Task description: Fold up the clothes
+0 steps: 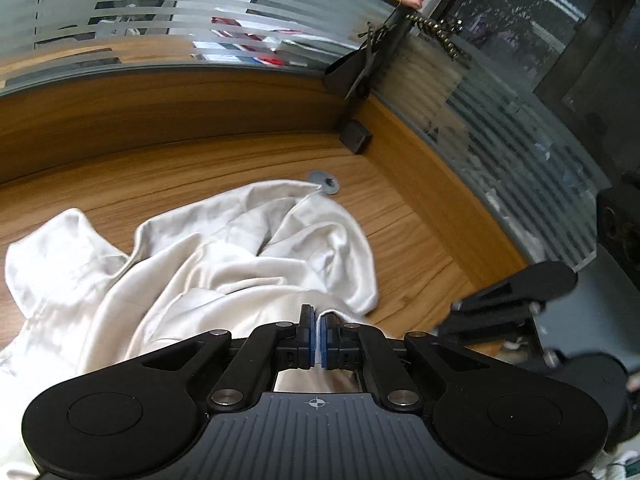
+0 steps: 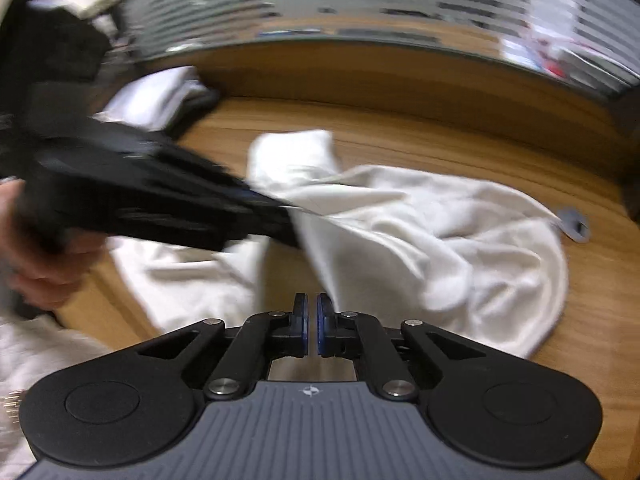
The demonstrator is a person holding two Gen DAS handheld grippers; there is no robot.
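The white garment point(image 1: 224, 264) lay crumpled on the counter point(image 1: 408, 240). The left tongs point(image 1: 318, 322) pinched its edge, probably to spread it; the right tongs point(image 2: 311, 312) were clenched, holding nothing.

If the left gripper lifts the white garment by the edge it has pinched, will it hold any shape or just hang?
The white garment lies in soft, rumpled folds on the wooden table, so it will probably droop limply. The left gripper pinches only a thin edge, so the rest likely trails and drags. It looks light; slipping seems unlikely but possible.
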